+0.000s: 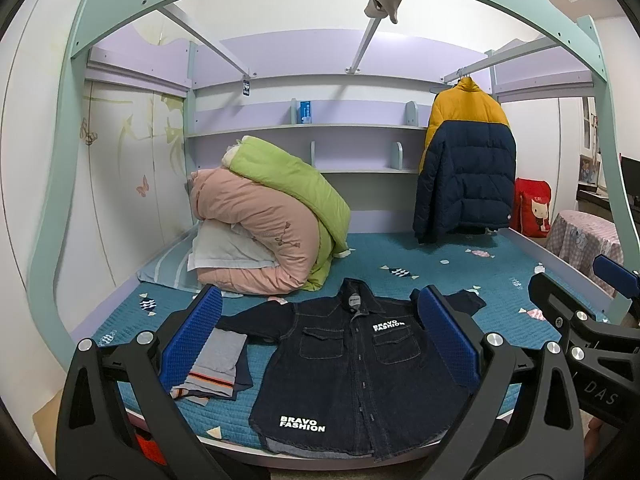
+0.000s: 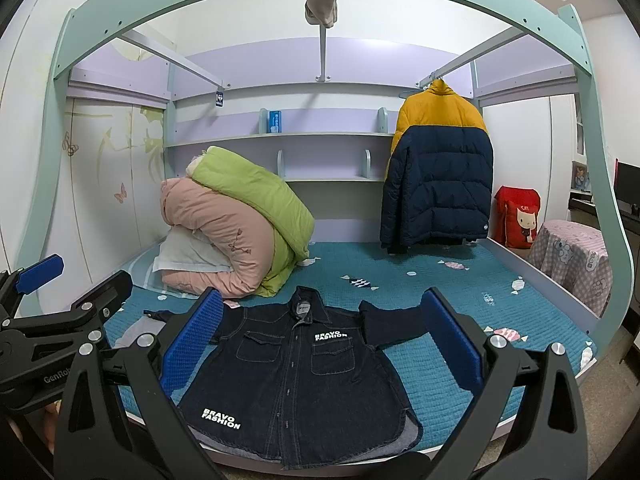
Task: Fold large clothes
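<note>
A dark denim shirt (image 1: 352, 368) with white "BRAVO FASHION" print lies flat, front up, on the teal bed cover near the bed's front edge; it also shows in the right wrist view (image 2: 296, 376). Both sleeves are spread out to the sides. My left gripper (image 1: 320, 340) is open and empty, held above and in front of the shirt. My right gripper (image 2: 320, 340) is open and empty, likewise in front of the shirt. Each gripper shows at the edge of the other's view: the right one (image 1: 580, 304) and the left one (image 2: 60, 292).
A folded grey garment pile (image 1: 216, 364) lies left of the shirt. Rolled pink and green quilts (image 1: 272, 220) sit at the back left. A yellow and navy puffer jacket (image 1: 468, 164) hangs at the back right. A covered stool (image 2: 572, 264) stands right of the bed.
</note>
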`<state>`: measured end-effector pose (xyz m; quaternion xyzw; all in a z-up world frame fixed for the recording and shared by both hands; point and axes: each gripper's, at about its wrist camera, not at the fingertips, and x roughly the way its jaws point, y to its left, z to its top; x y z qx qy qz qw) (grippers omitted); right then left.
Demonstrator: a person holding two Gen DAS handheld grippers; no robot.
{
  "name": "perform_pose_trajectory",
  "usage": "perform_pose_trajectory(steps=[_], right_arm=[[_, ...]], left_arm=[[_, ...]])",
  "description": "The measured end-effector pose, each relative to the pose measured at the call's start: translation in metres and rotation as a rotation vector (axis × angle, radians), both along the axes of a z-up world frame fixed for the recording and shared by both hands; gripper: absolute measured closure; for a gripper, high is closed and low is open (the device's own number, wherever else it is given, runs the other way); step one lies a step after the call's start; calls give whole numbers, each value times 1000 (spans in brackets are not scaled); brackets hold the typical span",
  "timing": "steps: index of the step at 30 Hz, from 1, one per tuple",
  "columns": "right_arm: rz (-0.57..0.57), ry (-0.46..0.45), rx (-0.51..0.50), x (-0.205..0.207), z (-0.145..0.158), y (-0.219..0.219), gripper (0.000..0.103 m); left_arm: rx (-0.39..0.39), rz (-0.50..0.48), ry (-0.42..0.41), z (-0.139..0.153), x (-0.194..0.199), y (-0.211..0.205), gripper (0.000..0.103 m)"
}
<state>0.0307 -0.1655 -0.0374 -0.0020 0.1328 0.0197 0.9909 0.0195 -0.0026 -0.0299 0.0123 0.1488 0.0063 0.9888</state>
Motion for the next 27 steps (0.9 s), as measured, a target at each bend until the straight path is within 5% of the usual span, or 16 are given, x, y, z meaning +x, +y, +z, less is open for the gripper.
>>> perform_pose_trajectory(steps=[27], right_arm=[[-1, 51, 29, 27, -23, -5, 7]], left_arm=[[22, -6, 47, -11, 24, 4, 5]])
